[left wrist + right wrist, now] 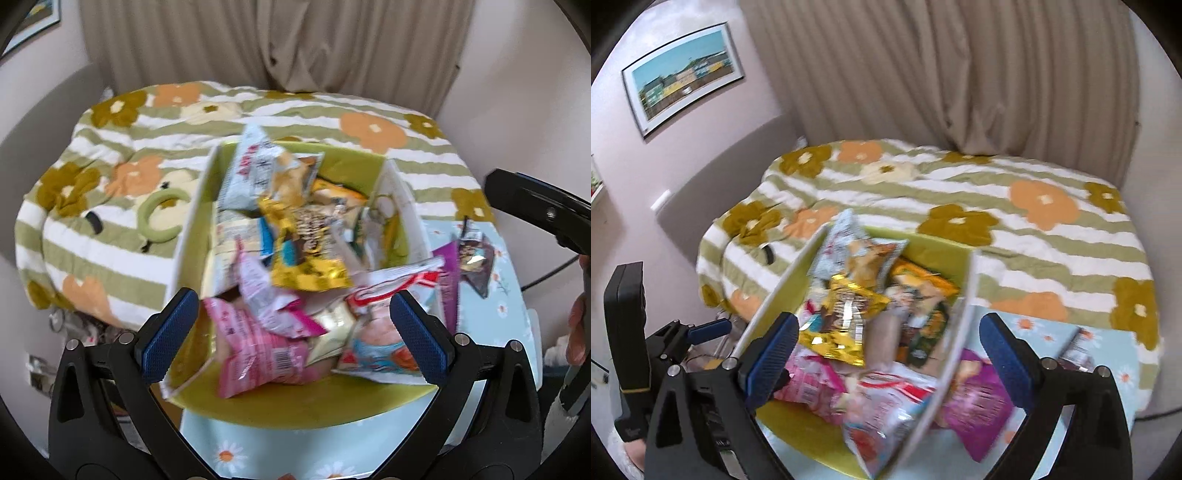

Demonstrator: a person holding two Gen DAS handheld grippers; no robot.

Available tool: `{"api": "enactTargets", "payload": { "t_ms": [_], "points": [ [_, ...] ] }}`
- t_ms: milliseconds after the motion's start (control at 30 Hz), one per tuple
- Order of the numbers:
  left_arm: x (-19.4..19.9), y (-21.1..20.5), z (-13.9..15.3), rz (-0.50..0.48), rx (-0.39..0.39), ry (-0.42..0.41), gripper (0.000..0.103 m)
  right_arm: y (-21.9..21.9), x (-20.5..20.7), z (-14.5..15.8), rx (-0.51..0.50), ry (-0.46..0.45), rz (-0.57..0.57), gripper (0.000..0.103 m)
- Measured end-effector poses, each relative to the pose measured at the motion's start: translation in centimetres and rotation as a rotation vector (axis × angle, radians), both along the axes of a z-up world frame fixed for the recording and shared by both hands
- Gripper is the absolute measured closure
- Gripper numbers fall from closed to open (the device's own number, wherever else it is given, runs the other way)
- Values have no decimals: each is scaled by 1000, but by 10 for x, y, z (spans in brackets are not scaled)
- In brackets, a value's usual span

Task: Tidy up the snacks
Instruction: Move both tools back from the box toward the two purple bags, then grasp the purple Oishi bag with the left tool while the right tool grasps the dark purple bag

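Pink walls (701,155), beige curtain (923,74), framed picture (683,74), bed with flowered striped quilt (1034,236).

My claws wear blue pads (419,334) on black arms. The box (364,168) is lime green inside, white outside. Packets: gold (310,269), pink (258,354), purple (979,402). The bedspread (1034,236) has green-white stripes with orange and mustard flowers; the curtain (923,74) is beige.
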State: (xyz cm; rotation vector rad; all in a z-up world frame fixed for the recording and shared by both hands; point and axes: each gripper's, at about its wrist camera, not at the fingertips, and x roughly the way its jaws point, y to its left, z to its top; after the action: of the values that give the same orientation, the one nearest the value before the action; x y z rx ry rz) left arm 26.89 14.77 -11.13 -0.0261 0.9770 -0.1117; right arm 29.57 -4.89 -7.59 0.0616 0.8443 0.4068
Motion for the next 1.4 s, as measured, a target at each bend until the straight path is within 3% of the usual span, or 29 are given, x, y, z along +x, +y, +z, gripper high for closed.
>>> {"api": "enactTargets", "payload": {
  "t_ms": [333,500,667,1000,1333,1400],
  "points": [
    [9,-80,13,-109,-4,-43,0,-98,-23,17,-34,-42,-189,5],
    [10,-129,12,-93,20,-56,0,-156,-14,4,-26,-7,-221,5],
    [14,-178,-10,-81,44,-17,0,-203,-1,-18,-31,27,-200,5],
    [16,-252,-69,-8,161,22,0,-250,34,-89,-65,95,-15,5],
    [40,-282,-153,38,376,94,0,-232,43,-160,-207,124,274,5],
    [45,-288,-165,38,455,83,0,-228,45,-172,-221,130,319,5]
  ]
}}
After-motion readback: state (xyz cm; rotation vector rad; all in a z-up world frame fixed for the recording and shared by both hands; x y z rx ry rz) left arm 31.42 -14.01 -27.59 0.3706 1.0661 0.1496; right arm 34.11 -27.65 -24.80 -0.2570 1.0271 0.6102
